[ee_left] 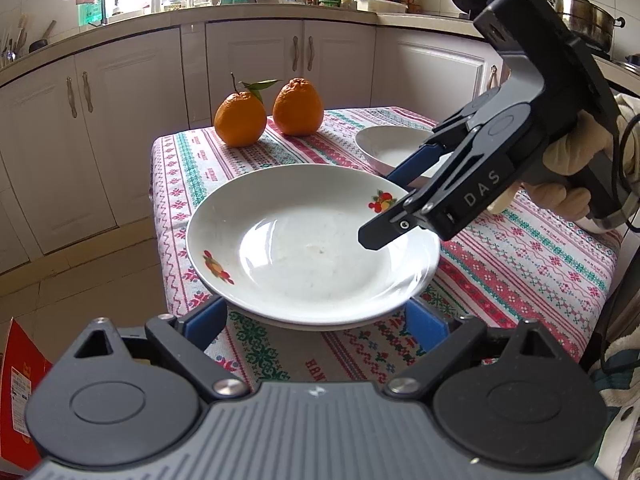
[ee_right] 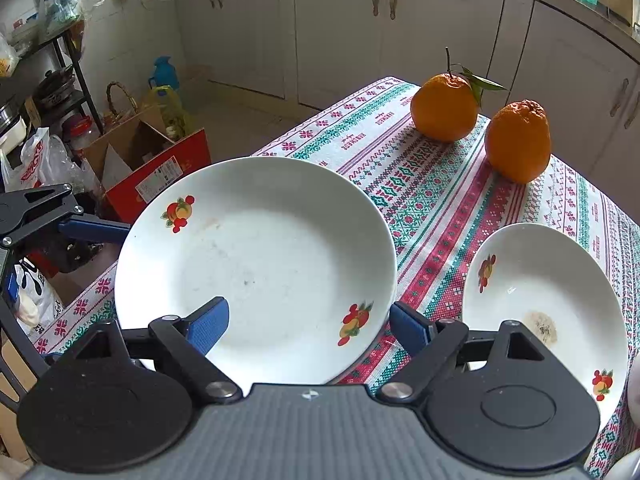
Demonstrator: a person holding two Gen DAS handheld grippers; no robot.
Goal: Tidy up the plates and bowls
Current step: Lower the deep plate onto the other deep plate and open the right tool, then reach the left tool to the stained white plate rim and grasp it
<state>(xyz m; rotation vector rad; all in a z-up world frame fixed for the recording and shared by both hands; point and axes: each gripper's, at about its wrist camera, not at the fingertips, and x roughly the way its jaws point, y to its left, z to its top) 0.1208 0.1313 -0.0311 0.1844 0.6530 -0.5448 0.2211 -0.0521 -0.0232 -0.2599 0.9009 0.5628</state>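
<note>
Partly, the right gripper point(ee_left: 394, 204) hides the small plate point(ee_left: 394, 144) (rim showing).

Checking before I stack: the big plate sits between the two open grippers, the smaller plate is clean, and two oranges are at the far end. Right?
Not quite: the smaller plate is dirty, with a brownish speckled smear, as the right wrist view shows. The rest stands.

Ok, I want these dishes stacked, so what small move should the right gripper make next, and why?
Probably swing the right gripper over to the small plate: its jaws stand open across the rim of the large plate, gripping nothing, and the small plate lies apart beside it.
</note>
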